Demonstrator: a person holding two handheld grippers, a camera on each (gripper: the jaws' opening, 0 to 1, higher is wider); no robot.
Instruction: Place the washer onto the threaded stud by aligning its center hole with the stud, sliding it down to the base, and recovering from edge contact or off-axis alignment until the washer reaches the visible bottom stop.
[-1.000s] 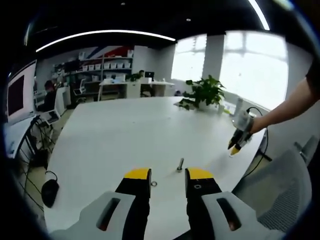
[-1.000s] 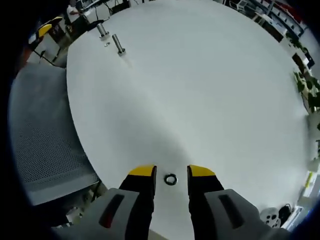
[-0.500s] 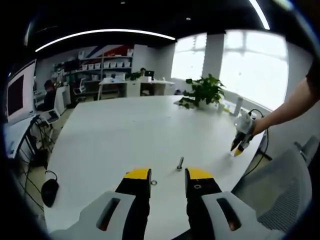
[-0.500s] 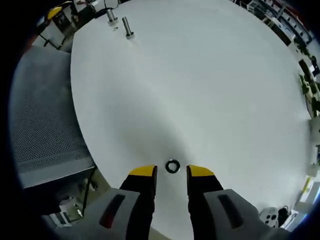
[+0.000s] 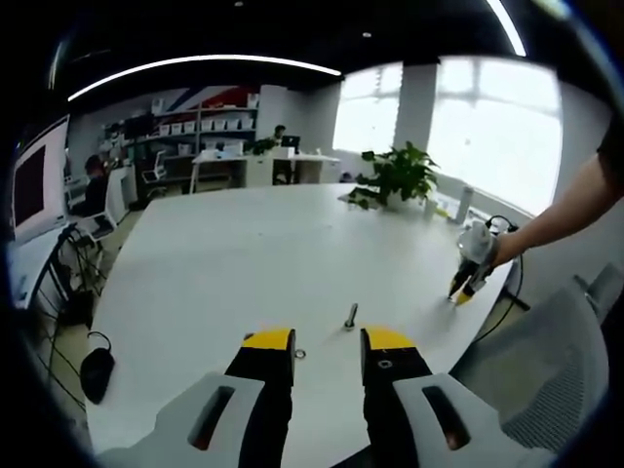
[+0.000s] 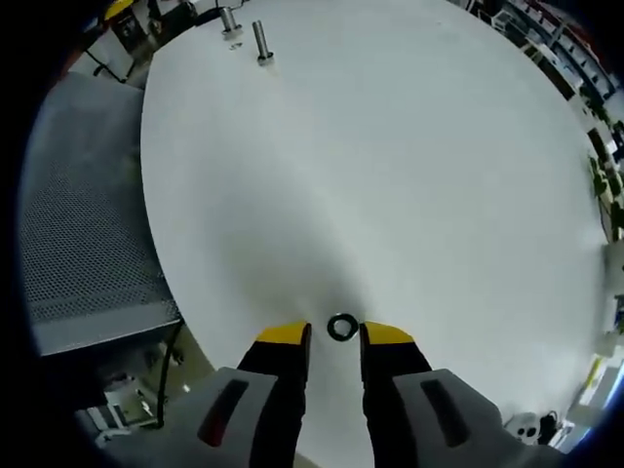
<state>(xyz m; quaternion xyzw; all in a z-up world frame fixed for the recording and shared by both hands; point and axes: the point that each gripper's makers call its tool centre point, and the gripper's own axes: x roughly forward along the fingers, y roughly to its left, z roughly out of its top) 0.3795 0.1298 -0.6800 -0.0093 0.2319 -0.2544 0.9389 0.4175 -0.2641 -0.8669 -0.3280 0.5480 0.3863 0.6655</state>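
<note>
A dark ring washer lies flat on the white round table, right between the yellow tips of my right gripper. That gripper is open, its jaws close on either side of the washer. Far across the table stand a threaded stud and a second metal post. My left gripper is open just short of the upright stud, with a small washer on the table by its left jaw. The right gripper hangs at the table's right edge on a person's arm.
A grey mesh chair stands against the table's near edge, seen also as the chair at lower right. A potted plant sits at the far side of the table. Office desks and shelves lie beyond.
My right gripper has moved in over the washer, which now sits between the tips, and its jaws have narrowed a little. The left gripper has stayed still.
</note>
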